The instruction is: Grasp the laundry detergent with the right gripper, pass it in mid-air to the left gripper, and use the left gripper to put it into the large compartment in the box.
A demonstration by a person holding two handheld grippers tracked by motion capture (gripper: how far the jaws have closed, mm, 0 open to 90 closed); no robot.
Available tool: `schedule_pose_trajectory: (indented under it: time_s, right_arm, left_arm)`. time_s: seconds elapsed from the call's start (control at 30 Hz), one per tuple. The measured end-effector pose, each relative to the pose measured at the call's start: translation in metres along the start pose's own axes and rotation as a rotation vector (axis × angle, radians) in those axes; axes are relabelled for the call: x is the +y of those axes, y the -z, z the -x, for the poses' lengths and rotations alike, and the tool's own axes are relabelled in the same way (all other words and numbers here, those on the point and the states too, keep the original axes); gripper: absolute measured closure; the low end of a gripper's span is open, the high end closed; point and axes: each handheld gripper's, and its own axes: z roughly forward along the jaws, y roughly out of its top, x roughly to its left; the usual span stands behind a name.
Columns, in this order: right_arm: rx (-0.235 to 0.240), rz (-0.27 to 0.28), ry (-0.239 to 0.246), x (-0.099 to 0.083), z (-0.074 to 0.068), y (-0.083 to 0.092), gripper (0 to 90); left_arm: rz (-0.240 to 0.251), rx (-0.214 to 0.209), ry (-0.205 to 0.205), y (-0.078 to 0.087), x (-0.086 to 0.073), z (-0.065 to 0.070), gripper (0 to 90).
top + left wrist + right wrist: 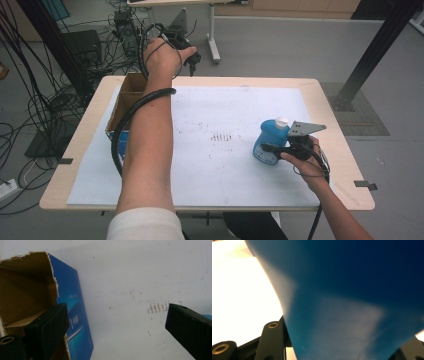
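Your right hand-held gripper is clamped on the blue bottle, steadying it upright on the counter | beyond the bottle, your left hand-held gripper, jaws apart, hangs raised above the open cardboard box, probably awaiting it.

nothing legible here. the blue box, seen in the left gripper view, carries a small line of pale print high on its blue side and some larger pale characters lower down by the white swoosh, but both are too blurred to make out. the blue bottle has a round label patch low on its front, facing away from the box, too small to read. the brownish marks on the white sheet beside the box are smudges, not writing.
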Motion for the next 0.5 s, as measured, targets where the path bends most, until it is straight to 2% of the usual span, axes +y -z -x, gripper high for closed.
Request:
schedule_pose_trajectory:
  time_s: [0.5]
  right_arm:
    - [0.002, -0.001, 0.0, 0.0002, 0.0003, 0.0, 43.9]
  left_arm:
    - [0.002, 0.004, -0.003, 0.0009, 0.0005, 0.0013, 5.7]
